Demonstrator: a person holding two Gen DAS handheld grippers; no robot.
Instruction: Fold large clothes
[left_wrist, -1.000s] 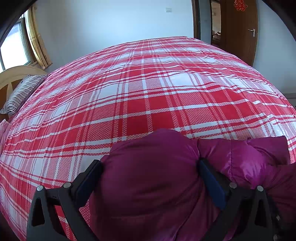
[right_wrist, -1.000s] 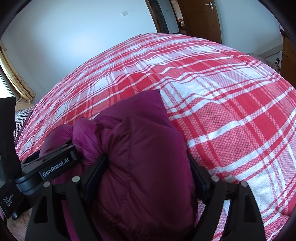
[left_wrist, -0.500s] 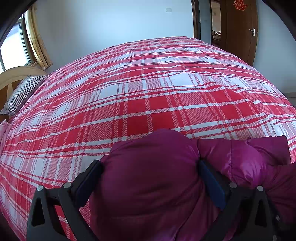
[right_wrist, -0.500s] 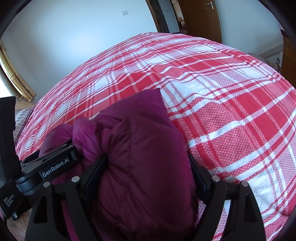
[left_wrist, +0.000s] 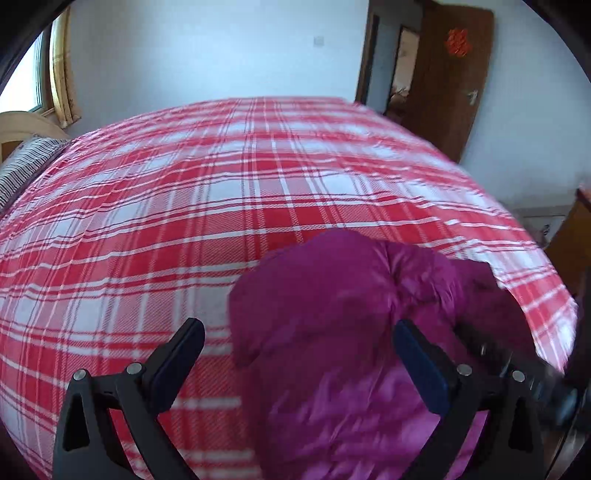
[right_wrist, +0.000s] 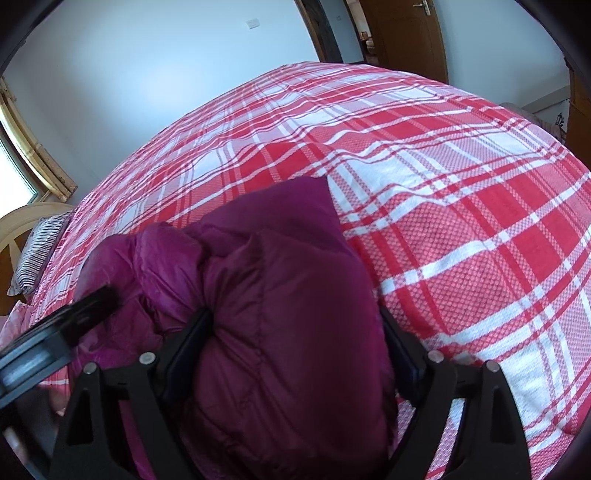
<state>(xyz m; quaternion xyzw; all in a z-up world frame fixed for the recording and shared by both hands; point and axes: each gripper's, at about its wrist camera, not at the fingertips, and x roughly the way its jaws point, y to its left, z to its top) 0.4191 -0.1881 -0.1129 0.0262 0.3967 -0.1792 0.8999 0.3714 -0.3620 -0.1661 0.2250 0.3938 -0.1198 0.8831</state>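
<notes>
From the left wrist camera, a puffy magenta down jacket (left_wrist: 332, 332), bundled up, lay on the near part of a bed covered by a red and white plaid bedspread (left_wrist: 221, 206). The left gripper (left_wrist: 295, 354) stood wide open: its left finger was clear of the fabric, over bare plaid, while the right finger lay against or just beside the jacket's side, and nothing was clamped. The bundle's long axis ran from the camera away towards the far edge of the bed, its rounded end pointing that way. Part of the right gripper (left_wrist: 517, 369) showed blurred at the lower right. On the brown door (left_wrist: 450, 74) hung a red paper ornament (left_wrist: 458, 41); its character could not be read. A striped pillow (left_wrist: 22, 173) lay at the left edge.

From the right wrist camera, the right gripper (right_wrist: 295, 332) straddled the jacket (right_wrist: 288, 314), the quilted fabric filling the gap and bulging against both fingers while the jaws were opening. The bundle ran lengthwise away from the camera, its squared corner pointing towards the middle of the bedspread (right_wrist: 461, 221). The left gripper (right_wrist: 62, 325) showed blurred at the left; any lettering on it was unreadable. The pillow (right_wrist: 40, 254) lay by a pale wooden headboard (right_wrist: 18, 225).
</notes>
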